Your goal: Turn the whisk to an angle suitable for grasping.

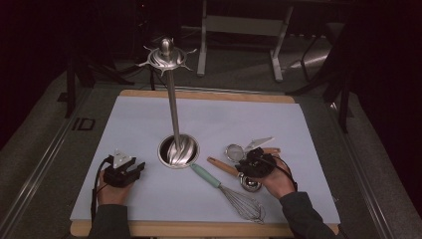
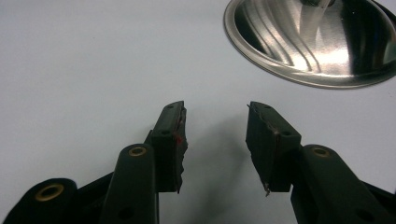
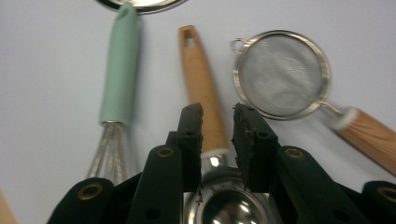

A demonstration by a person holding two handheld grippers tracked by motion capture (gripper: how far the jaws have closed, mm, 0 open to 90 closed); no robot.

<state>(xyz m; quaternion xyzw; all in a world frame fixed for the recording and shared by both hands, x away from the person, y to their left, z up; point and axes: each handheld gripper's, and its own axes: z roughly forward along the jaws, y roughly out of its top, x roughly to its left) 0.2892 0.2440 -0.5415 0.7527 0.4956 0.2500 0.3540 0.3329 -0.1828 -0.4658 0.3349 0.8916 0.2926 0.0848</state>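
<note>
A tall metal utensil stand point(image 1: 178, 149) with a hooked crown point(image 1: 166, 56) rises from the middle of the pale mat. To its right lie a whisk point(image 1: 205, 175) with a mint handle, a steel spoon point(image 1: 222, 167) with a wooden handle, and a small mesh strainer point(image 1: 234, 151). My right gripper point(image 1: 243, 166) hovers over the spoon. In the right gripper view its jaws point(image 3: 217, 116) straddle the spoon's wooden handle point(image 3: 201, 79) near the bowl, and a thin gap shows on the right side. My left gripper point(image 1: 138, 168) rests open on the mat left of the stand, nothing between its jaws point(image 2: 215, 116).
The stand's round base point(image 2: 317, 42) lies just ahead and right of the left jaws. The whisk's handle point(image 3: 120, 70) and the strainer point(image 3: 280, 74) flank the spoon closely. The mat point(image 1: 139, 119) covers a wooden board; dark floor and table legs lie beyond.
</note>
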